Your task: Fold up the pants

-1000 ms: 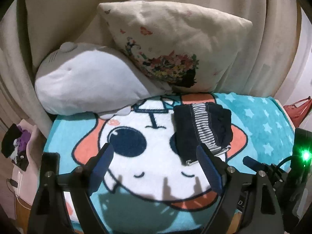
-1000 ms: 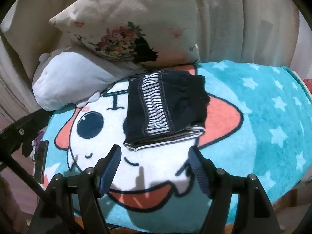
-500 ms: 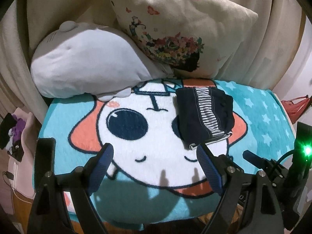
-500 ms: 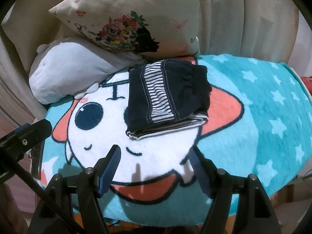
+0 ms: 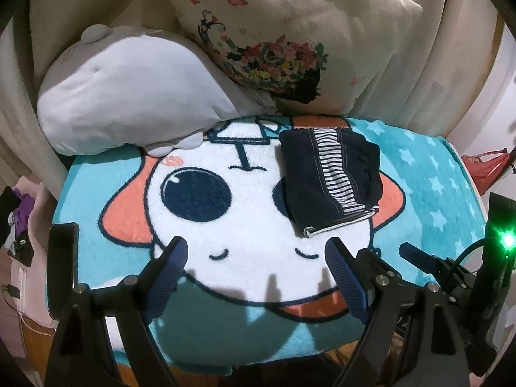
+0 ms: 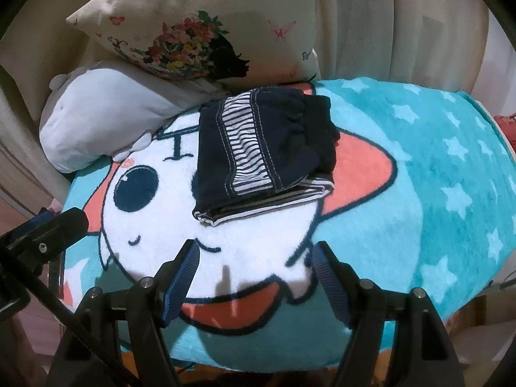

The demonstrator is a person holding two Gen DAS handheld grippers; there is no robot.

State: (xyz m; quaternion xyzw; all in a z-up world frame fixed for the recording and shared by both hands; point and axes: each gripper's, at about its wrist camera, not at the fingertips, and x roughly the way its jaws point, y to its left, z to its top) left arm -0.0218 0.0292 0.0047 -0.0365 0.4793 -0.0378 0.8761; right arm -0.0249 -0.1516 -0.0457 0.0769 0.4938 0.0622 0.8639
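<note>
The dark navy pants (image 5: 329,177) with a striped band lie folded into a compact stack on the cartoon blanket (image 5: 245,213), right of centre in the left wrist view. They also show in the right wrist view (image 6: 264,151), just ahead of centre. My left gripper (image 5: 256,274) is open and empty, held above the blanket's near part, apart from the pants. My right gripper (image 6: 254,274) is open and empty, below and in front of the stack.
A grey-white plush pillow (image 5: 129,103) and a floral cushion (image 5: 290,32) lean against the cream backing behind the blanket. The blanket's front edge drops off near the grippers. The other gripper's body (image 6: 38,235) sits at left in the right wrist view.
Both grippers have pulled back and risen from the blanket; the pants look farther away and lie unchanged. Both stay open.
</note>
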